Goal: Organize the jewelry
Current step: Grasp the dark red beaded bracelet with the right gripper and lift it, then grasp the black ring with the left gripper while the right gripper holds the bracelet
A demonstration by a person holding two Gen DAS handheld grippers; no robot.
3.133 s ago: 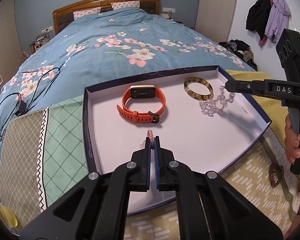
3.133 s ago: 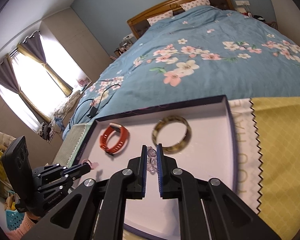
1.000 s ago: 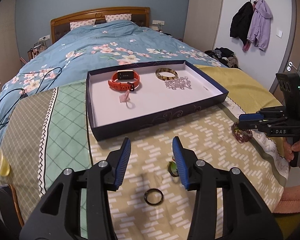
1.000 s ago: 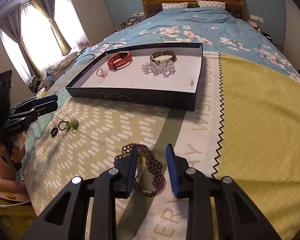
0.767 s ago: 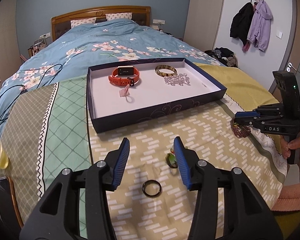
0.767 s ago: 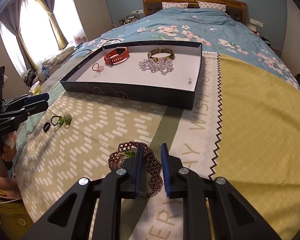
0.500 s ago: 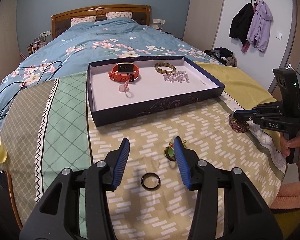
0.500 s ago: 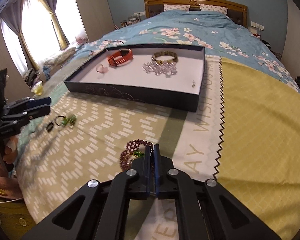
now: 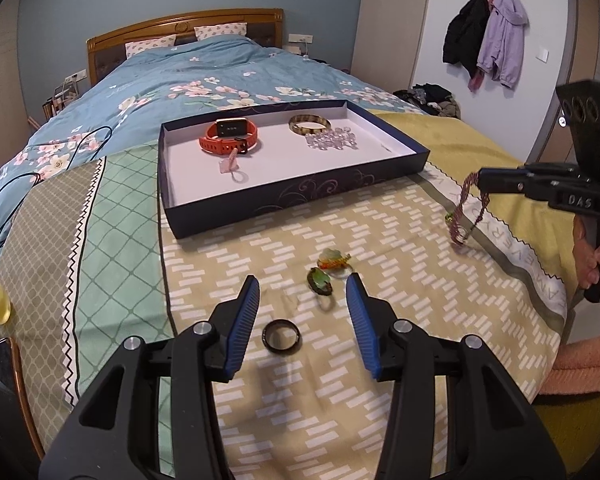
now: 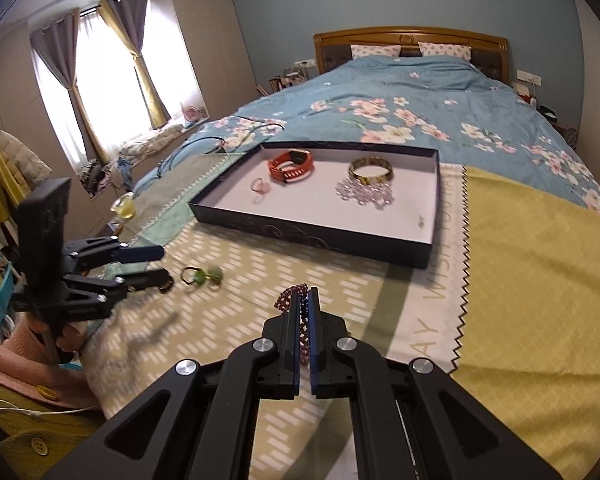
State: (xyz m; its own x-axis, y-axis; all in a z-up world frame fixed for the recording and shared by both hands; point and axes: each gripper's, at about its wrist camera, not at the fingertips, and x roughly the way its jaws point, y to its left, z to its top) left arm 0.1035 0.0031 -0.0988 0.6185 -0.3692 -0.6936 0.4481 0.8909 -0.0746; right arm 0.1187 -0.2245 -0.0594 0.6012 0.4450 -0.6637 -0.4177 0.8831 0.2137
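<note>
The beaded bracelet, dark red with a small green piece, now hangs at the right of the left-wrist view, pinched at its top by the pressed-together jaws of the right gripper; a second ago those jaws stood spread around it as it lay flat on the bedspread. Only its lowest loop is at or just above the cloth, so the pick-up looks complete and carriage to the box is the likely next step. In the right-wrist view the beads show between the fingertips at lower centre. The box, in the upper middle of both views, already holds an orange watch, a pink ring, a bangle and a clear bead bracelet. The left gripper, jaws spread and holding nothing, hovers at bottom centre over a black ring, with two green trinkets just beyond it.
</note>
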